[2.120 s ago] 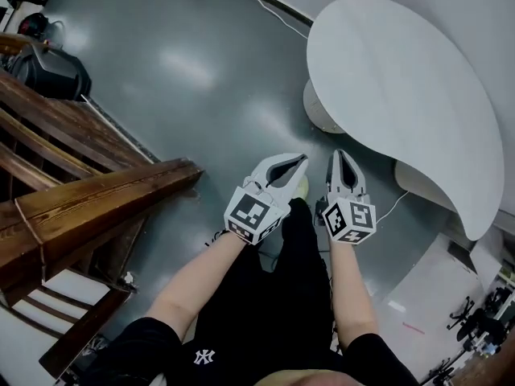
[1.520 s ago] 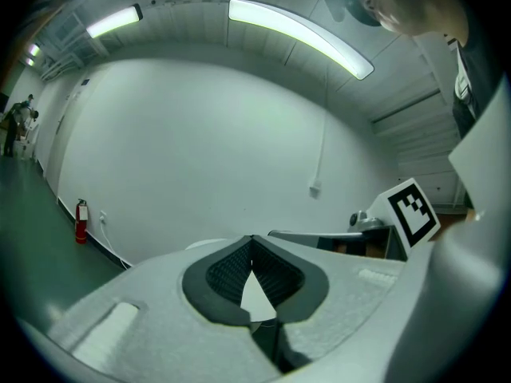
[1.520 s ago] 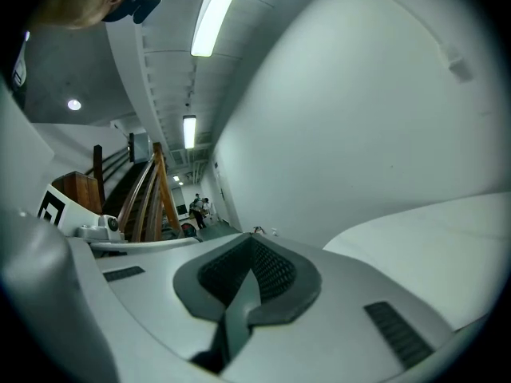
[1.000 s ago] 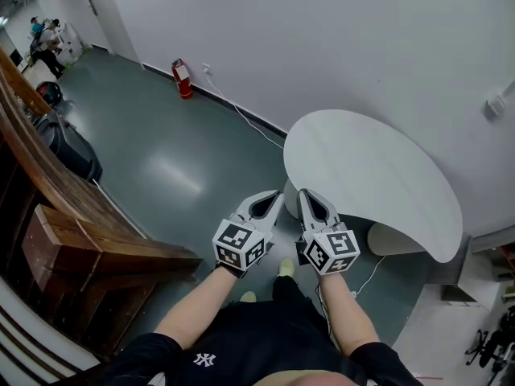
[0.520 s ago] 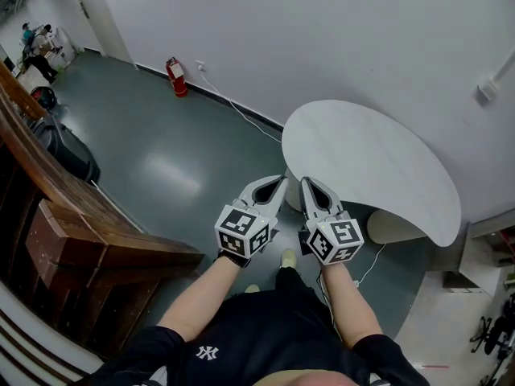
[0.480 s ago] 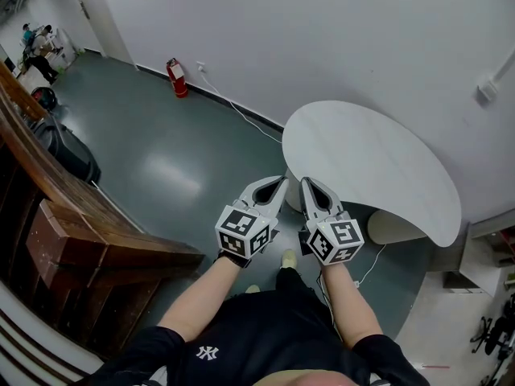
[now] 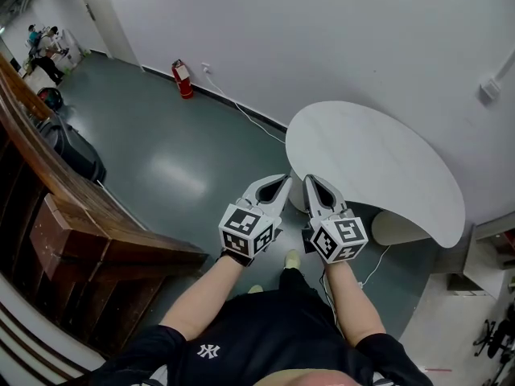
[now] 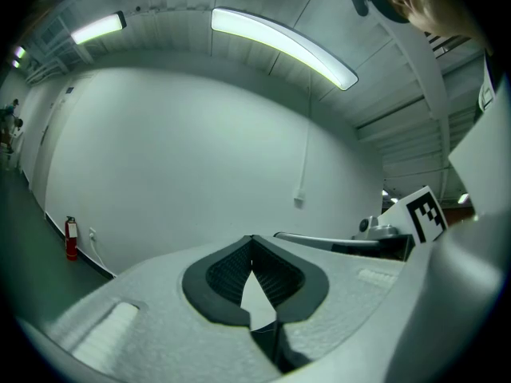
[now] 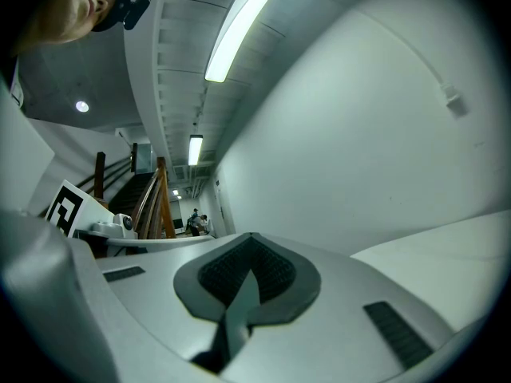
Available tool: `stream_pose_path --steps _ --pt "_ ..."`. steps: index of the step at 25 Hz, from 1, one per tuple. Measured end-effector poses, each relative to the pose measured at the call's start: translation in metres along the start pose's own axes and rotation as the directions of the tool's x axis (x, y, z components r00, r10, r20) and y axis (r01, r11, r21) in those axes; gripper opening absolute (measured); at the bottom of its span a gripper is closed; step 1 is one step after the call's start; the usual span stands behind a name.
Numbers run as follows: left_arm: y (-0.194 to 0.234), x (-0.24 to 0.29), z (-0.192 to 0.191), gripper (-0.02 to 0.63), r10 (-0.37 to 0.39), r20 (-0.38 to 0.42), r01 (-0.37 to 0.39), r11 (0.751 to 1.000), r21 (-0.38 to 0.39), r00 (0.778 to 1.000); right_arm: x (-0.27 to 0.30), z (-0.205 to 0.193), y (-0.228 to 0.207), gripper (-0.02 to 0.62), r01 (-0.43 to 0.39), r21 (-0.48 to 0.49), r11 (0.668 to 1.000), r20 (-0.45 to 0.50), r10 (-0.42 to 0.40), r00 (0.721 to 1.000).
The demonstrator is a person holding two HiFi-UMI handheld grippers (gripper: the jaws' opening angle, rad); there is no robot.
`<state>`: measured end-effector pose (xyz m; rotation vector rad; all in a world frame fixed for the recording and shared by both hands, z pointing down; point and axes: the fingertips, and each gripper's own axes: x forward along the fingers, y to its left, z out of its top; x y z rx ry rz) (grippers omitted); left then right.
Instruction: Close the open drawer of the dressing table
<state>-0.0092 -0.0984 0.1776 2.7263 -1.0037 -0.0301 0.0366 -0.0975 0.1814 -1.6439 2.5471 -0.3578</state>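
Grey-green polished floor (image 7: pixel 181 167) spreads through a bare room. Nearest the camera, a person's bare forearms (image 7: pixel 201 300) hold two tools side by side. The left hand-held gripper (image 7: pixel 286 179) is closed, its jaw tips meeting with nothing between them. The right hand-held gripper (image 7: pixel 307 178), just beside it, is likewise closed and empty. Each carries a black-and-white marker cube (image 7: pixel 245 230) at the wrist end.

Just beyond and to the right of the right hand-held gripper stands a white oval table (image 7: pixel 378 155); the drawer cannot be made out in any view. Left of the left hand-held gripper runs a brown wooden stair railing (image 7: pixel 105 244), with a black bag (image 7: pixel 76 155) on the floor farther left. Beyond both tools, a thin white cable (image 7: pixel 241 111) trails along the foot of the plain white wall (image 7: pixel 322 39) to a red fire extinguisher (image 7: pixel 183 79). Farthest off, at the far left, stand a few small figures (image 7: pixel 44 43).
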Motion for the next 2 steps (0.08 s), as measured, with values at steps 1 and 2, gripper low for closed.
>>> stream_pose_path --steps 1,2 --pt "-0.0015 0.0003 0.0001 0.009 0.0 0.002 0.0 1.0 0.002 1.0 -0.0009 0.0003 -0.0006 0.014 -0.001 -0.001 1.0 0.001 0.001 1.0" --pt "-0.003 0.0007 0.0001 0.009 -0.001 0.004 0.001 1.0 0.003 1.0 -0.0019 0.0006 -0.0013 0.014 -0.002 -0.002 1.0 0.002 0.002 1.0"
